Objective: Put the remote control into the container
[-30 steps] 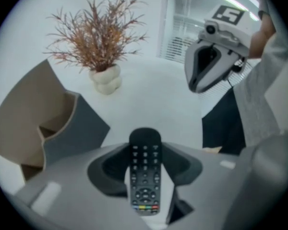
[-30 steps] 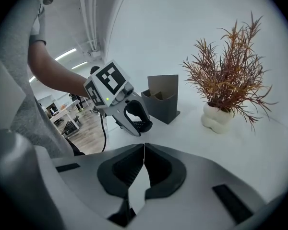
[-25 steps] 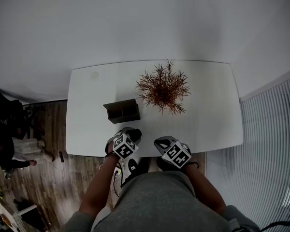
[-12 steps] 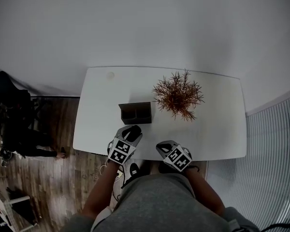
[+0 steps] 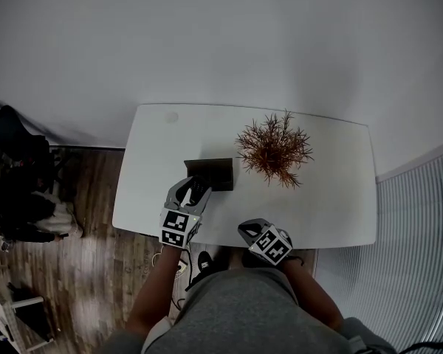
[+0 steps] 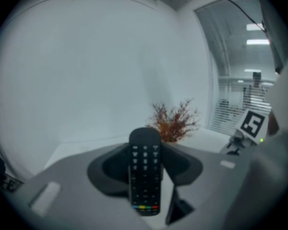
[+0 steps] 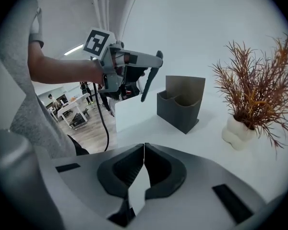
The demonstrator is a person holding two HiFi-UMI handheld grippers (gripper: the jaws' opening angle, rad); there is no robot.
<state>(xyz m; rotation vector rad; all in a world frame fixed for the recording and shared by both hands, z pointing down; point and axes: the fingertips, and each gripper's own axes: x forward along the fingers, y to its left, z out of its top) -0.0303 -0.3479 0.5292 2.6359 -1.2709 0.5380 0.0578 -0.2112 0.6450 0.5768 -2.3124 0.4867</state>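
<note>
At the near left part of the white table [image 5: 332,198], the left gripper [image 5: 194,189] is clamped on the remote control [image 6: 145,174], its pads pressing the lower half of the remote's body while the rounded top end sticks out past the jaw tips. In the head view this gripper sits just on the near side of the dark grey container [image 5: 210,174], its tips overlapping the container's front rim. The right gripper view shows it raised off the tabletop and to the left of the container, so the remote is in the air and not inside. The container stands upright with a taller back wall and two open compartments at the front, set well in from the table's left edge and near edge. Just to its right is a dried reddish-brown plant [image 5: 275,150] in a small white vase [image 7: 237,131], near the container but not touching it. The right gripper [image 5: 251,231] hovers at the table's near edge with its jaws pressed together and nothing between them. Bare tabletop lies open behind the container, along the left side, and across the whole right end beyond the plant. Wooden floor [image 5: 88,264] shows past the left edge, and slatted blinds [image 5: 413,257] run beyond the right corner.
</note>
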